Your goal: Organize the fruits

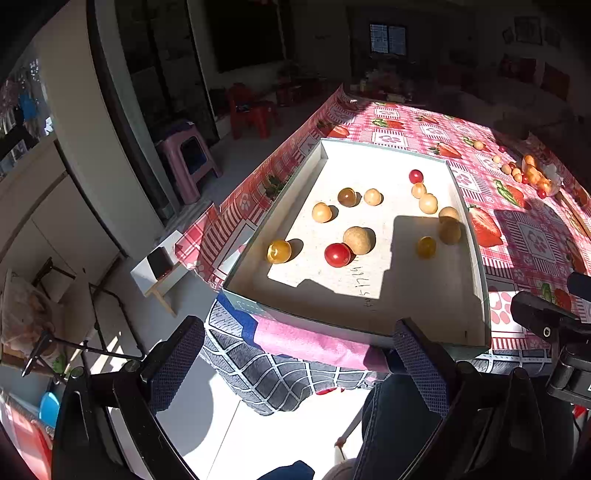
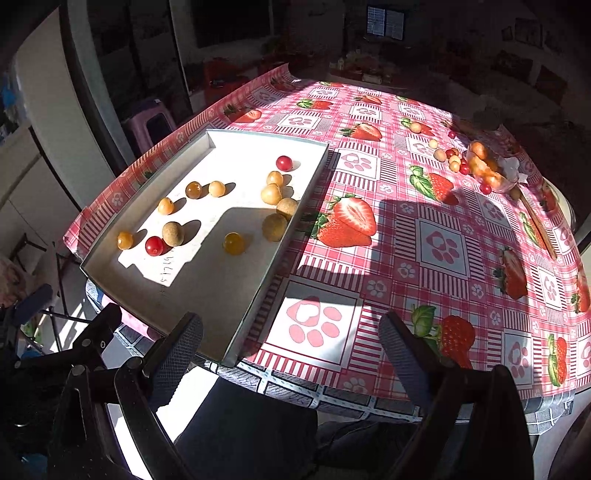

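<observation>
Many fruits sit in the tray, some still wait outside.

The tray on the table holds little round fruits, red, tan and yellow (all loose). More loose fruits lie far off by a dish. The left gripper and right gripper hang wide apart, holding nothing.

We list, relative to the table: a strawberry-print cloth covering it; a purple stool and red chair on the floor off its left side; a window far beyond it.
</observation>
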Available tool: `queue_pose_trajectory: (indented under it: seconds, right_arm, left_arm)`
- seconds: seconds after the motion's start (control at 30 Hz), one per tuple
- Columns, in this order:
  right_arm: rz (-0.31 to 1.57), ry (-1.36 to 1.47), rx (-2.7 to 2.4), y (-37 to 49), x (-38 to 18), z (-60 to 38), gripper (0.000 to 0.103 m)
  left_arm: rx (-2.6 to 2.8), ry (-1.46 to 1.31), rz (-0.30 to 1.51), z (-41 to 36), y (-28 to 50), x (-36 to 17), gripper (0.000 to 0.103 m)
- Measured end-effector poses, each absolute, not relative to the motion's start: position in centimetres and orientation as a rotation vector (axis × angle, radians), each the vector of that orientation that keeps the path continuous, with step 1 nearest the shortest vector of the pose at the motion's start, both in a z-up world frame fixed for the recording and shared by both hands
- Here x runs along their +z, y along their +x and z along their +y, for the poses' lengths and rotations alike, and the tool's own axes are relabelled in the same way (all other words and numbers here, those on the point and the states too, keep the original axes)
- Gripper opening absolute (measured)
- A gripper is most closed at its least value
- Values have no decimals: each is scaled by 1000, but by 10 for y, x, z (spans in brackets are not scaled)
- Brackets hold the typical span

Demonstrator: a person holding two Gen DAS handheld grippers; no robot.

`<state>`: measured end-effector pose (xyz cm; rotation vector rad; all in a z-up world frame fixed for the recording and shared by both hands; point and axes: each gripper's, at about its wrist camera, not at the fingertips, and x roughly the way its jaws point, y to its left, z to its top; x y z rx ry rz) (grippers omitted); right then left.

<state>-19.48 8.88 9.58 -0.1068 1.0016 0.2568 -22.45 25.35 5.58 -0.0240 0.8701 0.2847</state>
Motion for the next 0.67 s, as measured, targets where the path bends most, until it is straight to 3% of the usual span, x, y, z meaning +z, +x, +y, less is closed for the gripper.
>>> queue_pose_trajectory:
  seconds: [0.67]
  right_arm:
    - [976,-98,259,-205,104,80,97]
  left_arm:
    - [261,10,817,242,-232,62,103]
